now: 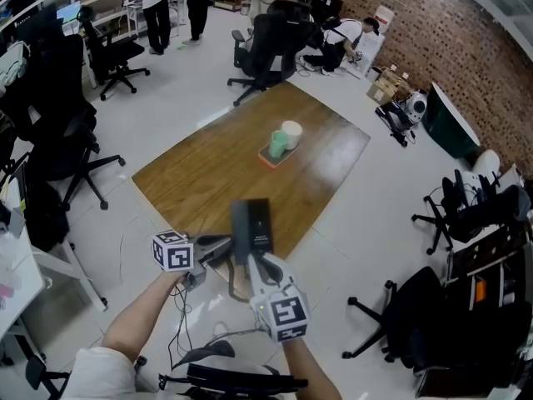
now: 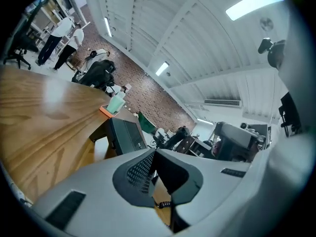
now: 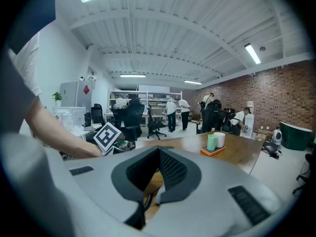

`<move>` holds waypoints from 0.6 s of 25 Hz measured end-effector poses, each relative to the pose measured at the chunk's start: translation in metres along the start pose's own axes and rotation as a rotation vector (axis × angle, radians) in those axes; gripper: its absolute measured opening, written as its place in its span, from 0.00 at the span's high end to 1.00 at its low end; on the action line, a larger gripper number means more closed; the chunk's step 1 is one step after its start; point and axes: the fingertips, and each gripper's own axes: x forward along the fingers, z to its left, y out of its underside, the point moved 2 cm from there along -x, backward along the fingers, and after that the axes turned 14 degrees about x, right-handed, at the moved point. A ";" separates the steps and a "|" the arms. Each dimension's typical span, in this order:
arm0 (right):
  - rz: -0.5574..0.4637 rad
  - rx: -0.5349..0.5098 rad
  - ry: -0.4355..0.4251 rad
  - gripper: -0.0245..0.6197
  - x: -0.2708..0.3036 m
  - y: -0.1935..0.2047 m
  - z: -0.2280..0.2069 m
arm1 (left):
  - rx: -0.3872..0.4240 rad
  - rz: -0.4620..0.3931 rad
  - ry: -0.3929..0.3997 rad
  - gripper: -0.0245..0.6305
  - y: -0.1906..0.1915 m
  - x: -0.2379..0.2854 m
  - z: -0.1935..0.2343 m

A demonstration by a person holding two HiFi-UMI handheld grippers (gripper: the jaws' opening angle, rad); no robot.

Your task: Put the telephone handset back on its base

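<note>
With left claw and right claw both shut, check for a true hold near cord before heading for base.

Wood tabletop, set diagonal. Orange tray near center, toward 1 o'clock, w/ green cup & white cup. Dark phone base at 6 o'clock edge.

You hold the left gripper and right gripper close beside the black telephone at the wooden table's near edge. Mid-table, an orange tray carries a green cup and a white cup.
</note>
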 end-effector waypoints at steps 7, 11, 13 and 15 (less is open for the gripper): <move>-0.016 -0.012 -0.015 0.96 -0.021 -0.002 0.003 | 0.102 -0.029 -0.020 0.96 -0.021 -0.006 -0.047; -0.029 -0.018 -0.027 0.96 -0.036 -0.003 0.006 | 0.157 -0.070 -0.027 0.96 -0.032 -0.010 -0.081; -0.033 -0.020 -0.038 0.96 -0.045 -0.003 0.011 | 0.191 -0.086 -0.033 0.96 -0.038 -0.012 -0.101; -0.035 -0.025 -0.050 0.96 -0.055 -0.003 0.017 | 0.234 -0.092 -0.041 0.96 -0.044 -0.015 -0.121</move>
